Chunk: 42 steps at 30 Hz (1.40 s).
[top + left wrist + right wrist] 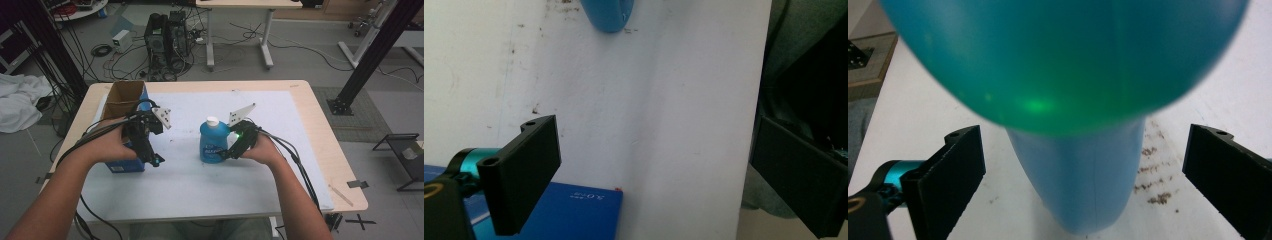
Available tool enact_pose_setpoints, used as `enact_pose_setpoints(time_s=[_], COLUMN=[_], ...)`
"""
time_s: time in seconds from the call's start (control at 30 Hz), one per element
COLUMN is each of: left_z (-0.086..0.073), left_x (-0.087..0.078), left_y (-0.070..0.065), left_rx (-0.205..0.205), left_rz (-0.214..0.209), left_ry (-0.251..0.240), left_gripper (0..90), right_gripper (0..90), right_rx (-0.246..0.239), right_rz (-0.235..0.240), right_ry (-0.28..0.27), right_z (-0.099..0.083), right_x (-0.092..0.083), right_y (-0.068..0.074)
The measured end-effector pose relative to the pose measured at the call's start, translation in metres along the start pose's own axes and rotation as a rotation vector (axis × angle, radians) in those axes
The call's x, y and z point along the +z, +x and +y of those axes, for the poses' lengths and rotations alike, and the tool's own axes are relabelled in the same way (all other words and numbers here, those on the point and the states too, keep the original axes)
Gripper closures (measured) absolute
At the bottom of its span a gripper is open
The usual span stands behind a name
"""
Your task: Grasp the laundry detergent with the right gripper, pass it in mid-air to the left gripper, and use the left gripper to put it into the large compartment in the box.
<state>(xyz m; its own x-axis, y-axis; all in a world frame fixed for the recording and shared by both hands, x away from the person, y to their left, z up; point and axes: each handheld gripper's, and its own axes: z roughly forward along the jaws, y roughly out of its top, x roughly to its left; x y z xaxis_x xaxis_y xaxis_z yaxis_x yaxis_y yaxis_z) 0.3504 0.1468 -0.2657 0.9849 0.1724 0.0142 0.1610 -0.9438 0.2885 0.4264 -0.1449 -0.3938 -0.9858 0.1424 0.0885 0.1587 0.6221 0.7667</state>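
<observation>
White paper covered most of the worktop (300, 190), and that was where I was working. Nearest to me were the two forearms coming in from the bottom of the high view.

My left tongs (152, 159) hung just above the paper, next to the blue box (125, 164). Their jaws stood wide apart with nothing between them. In the left gripper view I could see bare paper in the gap, and a corner of the blue box down low.

My right tongs (223, 155) were at the blue bottle (214, 142). The bottle stood upright near the middle of the worktop, with its white cap (213, 121) on top. In the right gripper view the bottle (1078, 165) was very close and sat right between the two black jaws. The jaws were spread open, one on each side, and I could see white paper between each jaw and the bottle. So they were not squeezing it yet.

A little farther back, an open brown cardboard box (125, 95) sat at the far left of the worktop, behind the blue box. Past the worktop, the floor had cables, computer towers and another desk.

I judged the job was only just starting. The reach to the bottle looked done. The grab, the lift and the move to wherever it should go, maybe the cardboard box, were all left to do.
</observation>
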Motion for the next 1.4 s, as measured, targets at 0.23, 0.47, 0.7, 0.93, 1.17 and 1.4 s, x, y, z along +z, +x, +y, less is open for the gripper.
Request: enact_pose_setpoints(time_s=[0.23,0.47,0.7,0.93,1.17,1.4], left_z=[-0.001,-0.003,-0.003,-0.004,-0.004,-0.003], left_x=[0.000,0.001,0.002,0.003,0.003,0.005], left_y=[0.000,0.001,0.000,0.001,0.002,0.002], left_rx=[-0.002,-0.008,-0.014,-0.015,-0.019,-0.020], left_rz=[0.000,-0.001,0.002,0.005,0.005,0.007], left_ry=[0.002,0.008,0.003,0.001,0.001,0.006], left_gripper=[6.1,6.1,6.1,6.1,6.1,6.1], right_gripper=[2.5,2.6,4.0,12.4,12.7,17.7], right_rx=[0.012,-0.003,-0.009,-0.012,-0.010,-0.023], right_rz=[0.003,0.005,0.011,0.024,0.019,0.029], right_ry=[-0.016,-0.032,-0.058,-0.077,-0.081,-0.080], right_z=[0.000,0.001,0.001,0.000,-0.001,-0.001], right_x=[0.004,0.007,0.009,0.010,0.012,0.012], right_y=[0.000,0.000,0.001,0.000,0.000,0.001])
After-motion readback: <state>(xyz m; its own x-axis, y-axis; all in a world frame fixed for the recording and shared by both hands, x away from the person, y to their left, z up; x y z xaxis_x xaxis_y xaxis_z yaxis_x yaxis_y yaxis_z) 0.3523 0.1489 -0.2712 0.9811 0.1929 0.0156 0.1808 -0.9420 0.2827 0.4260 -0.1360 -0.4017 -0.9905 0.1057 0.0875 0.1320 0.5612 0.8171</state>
